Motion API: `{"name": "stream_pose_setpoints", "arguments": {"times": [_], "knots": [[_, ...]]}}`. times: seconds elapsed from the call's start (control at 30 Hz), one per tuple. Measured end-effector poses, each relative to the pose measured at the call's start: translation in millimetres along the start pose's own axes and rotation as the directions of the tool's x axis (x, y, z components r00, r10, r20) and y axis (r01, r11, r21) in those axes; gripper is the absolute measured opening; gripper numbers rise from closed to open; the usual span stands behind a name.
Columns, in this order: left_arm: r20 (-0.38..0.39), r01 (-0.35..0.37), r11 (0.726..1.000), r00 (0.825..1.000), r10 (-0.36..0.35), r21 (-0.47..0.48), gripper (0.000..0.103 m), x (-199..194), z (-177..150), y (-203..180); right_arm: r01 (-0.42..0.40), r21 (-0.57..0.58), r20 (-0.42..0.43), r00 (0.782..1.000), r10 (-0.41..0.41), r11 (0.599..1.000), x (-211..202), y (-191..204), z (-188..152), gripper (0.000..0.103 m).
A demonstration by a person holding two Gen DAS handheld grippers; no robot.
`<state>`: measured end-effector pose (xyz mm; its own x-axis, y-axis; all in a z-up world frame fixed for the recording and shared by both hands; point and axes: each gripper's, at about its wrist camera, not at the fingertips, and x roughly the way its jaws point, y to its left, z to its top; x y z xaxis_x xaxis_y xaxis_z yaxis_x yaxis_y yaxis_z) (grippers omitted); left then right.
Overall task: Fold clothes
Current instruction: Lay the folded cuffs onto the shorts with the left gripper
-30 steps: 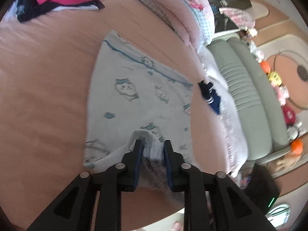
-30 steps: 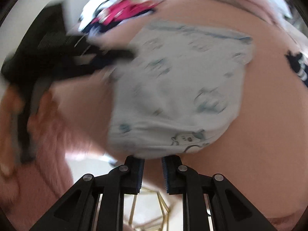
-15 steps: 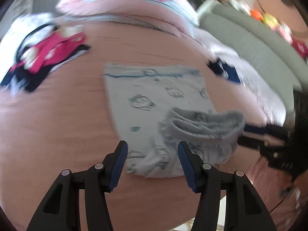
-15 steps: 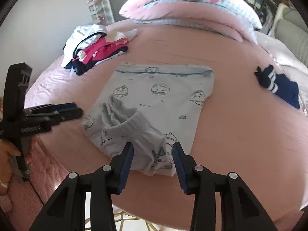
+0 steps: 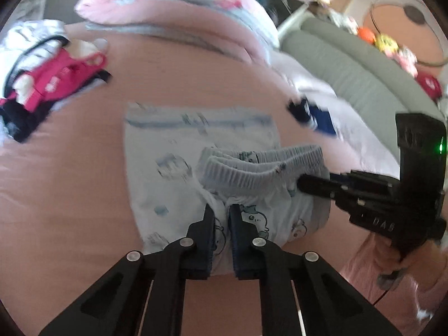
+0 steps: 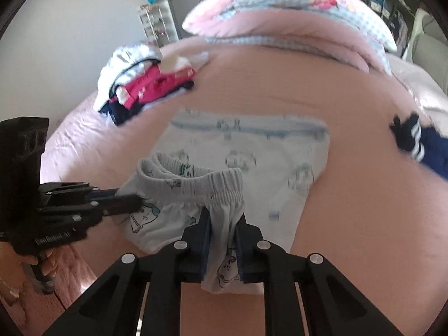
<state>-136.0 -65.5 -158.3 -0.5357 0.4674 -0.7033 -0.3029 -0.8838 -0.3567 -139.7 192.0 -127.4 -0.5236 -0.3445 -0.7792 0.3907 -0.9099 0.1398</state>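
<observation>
Pyjama trousers on the bed: left tongs and right tongs both clamp the waistband end.

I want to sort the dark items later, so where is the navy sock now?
The navy sock lies on the pink bed, at the right in the right wrist view, apart from the light blue pants.

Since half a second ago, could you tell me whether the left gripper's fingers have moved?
Yes. The left gripper has closed from wide open onto the light blue printed pants on the pink bed, pinching fabric just below the waistband.
</observation>
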Motion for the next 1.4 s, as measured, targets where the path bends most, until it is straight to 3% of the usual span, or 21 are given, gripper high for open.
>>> {"name": "stream_pose_setpoints", "arguments": {"times": [0.23, 0.4, 0.47, 0.57, 0.67, 0.73, 0.77, 0.83, 0.9, 0.97, 1.03, 1.1, 1.2, 1.3, 1.4], "knots": [[0.011, -0.093, 0.994, 0.996, 0.092, 0.063, 0.005, 22.3, 58.7, 16.2, 0.007, -0.035, 0.084, 0.996, -0.004, 0.999, 19.1, -8.3, 64.5, 0.014], [-0.024, -0.114, 0.993, 0.993, 0.115, 0.041, 0.005, 58.3, 84.0, 40.3, 0.02, 0.005, 0.05, 0.999, -0.02, 1.0, 65.3, -35.9, 91.8, 0.014], [-0.072, -0.152, 0.987, 0.985, 0.155, 0.043, 0.006, 74.7, 82.0, 46.6, 0.033, 0.03, 0.007, 0.999, -0.033, 0.999, 86.8, -47.6, 92.3, 0.016], [-0.136, -0.169, 0.985, 0.976, 0.17, 0.016, 0.006, 88.3, 69.2, 54.2, 0.014, 0.083, -0.139, 0.99, -0.003, 0.996, 125.0, -67.2, 87.4, 0.022], [-0.087, -0.164, 0.986, 0.983, 0.161, -0.025, 0.007, 72.8, 53.8, 58.4, -0.017, 0.139, -0.063, 0.998, 0.026, 0.99, 106.3, -76.2, 83.2, 0.03], [-0.043, -0.165, 0.985, 0.986, 0.163, -0.044, 0.008, 58.8, 50.8, 58.1, -0.017, 0.184, 0.007, 1.0, 0.016, 0.983, 82.2, -82.4, 77.9, 0.051], [-0.021, -0.169, 0.985, 0.986, 0.168, -0.048, 0.008, 51.9, 50.3, 57.0, -0.015, 0.211, 0.039, 0.999, 0.006, 0.977, 69.4, -85.7, 74.5, 0.052], [0.013, -0.173, 0.984, 0.985, 0.174, -0.044, 0.008, 40.4, 50.7, 53.2, -0.023, 0.224, 0.069, 0.998, 0.008, 0.974, 46.7, -86.3, 65.0, 0.052], [-0.06, -0.125, 0.992, 0.99, 0.126, 0.023, 0.008, 50.6, 59.8, 40.9, 0.022, 0.066, 0.014, 1.0, -0.023, 0.998, 44.2, -63.5, 57.0, 0.05], [-0.128, -0.051, 0.997, 0.99, 0.059, 0.066, 0.008, 71.2, 68.3, 31.1, 0.074, -0.098, -0.045, 0.996, -0.078, 0.992, 54.1, -39.7, 50.5, 0.047], [-0.164, -0.033, 0.995, 0.985, 0.048, 0.09, 0.008, 93.2, 74.6, 28.1, 0.085, -0.162, -0.088, 0.991, -0.1, 0.983, 70.1, -30.5, 49.2, 0.046], [-0.163, -0.045, 0.996, 0.985, 0.057, 0.075, 0.008, 103.6, 79.6, 33.6, 0.107, -0.148, -0.119, 0.985, -0.125, 0.983, 92.4, -34.4, 55.4, 0.046], [-0.161, -0.063, 0.997, 0.984, 0.071, 0.053, 0.008, 119.1, 87.1, 41.8, 0.206, -0.128, -0.149, 0.963, -0.224, 0.97, 132.0, -50.1, 67.1, 0.046], [-0.151, -0.081, 0.996, 0.985, 0.088, 0.048, 0.008, 121.9, 88.6, 43.5, 0.172, -0.046, -0.149, 0.973, -0.177, 0.984, 143.4, -64.0, 71.4, 0.047], [-0.089, -0.089, 0.996, 0.992, 0.09, 0.019, 0.008, 89.1, 76.0, 46.0, 0.123, 0.047, -0.118, 0.986, -0.117, 0.991, 127.3, -74.0, 70.0, 0.047]]}}
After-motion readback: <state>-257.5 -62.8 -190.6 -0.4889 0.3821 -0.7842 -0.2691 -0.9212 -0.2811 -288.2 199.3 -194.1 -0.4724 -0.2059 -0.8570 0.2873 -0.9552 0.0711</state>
